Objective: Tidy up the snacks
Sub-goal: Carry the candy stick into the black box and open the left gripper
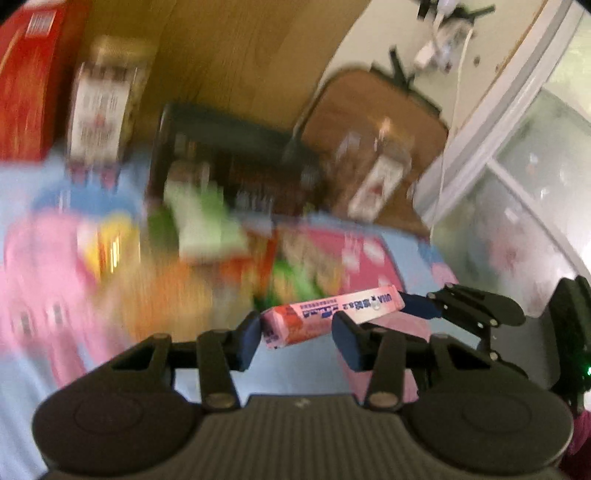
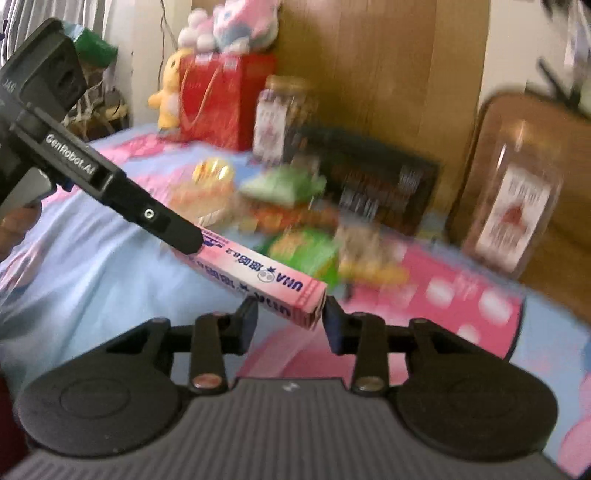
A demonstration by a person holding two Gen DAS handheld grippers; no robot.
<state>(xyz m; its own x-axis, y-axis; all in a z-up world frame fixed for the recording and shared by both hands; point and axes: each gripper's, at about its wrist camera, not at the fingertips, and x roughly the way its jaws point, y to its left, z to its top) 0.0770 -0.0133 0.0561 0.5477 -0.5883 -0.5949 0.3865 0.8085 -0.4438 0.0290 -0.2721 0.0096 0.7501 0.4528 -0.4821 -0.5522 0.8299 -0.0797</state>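
Note:
A long pink candy box (image 1: 332, 310) hangs in the air above the bedspread, held at both ends. In the left wrist view my left gripper (image 1: 299, 328) has its left pad against the box's near end and its right pad against the box's side. My right gripper (image 1: 415, 309) pinches the far end. In the right wrist view the box (image 2: 258, 269) runs slantwise. Its near end sits between the pads of my right gripper (image 2: 291, 317), and my left gripper (image 2: 188, 242) covers its far end. Blurred snack packets (image 2: 295, 229) lie in a heap beyond.
A dark basket (image 2: 369, 181) stands behind the heap by the wooden headboard (image 2: 369, 55). Left of it are a lidded jar (image 2: 280, 114), a red gift bag (image 2: 221, 99) and plush toys (image 2: 229, 26). Another jar (image 2: 517, 206) stands on a brown side table (image 2: 561, 240) at the right.

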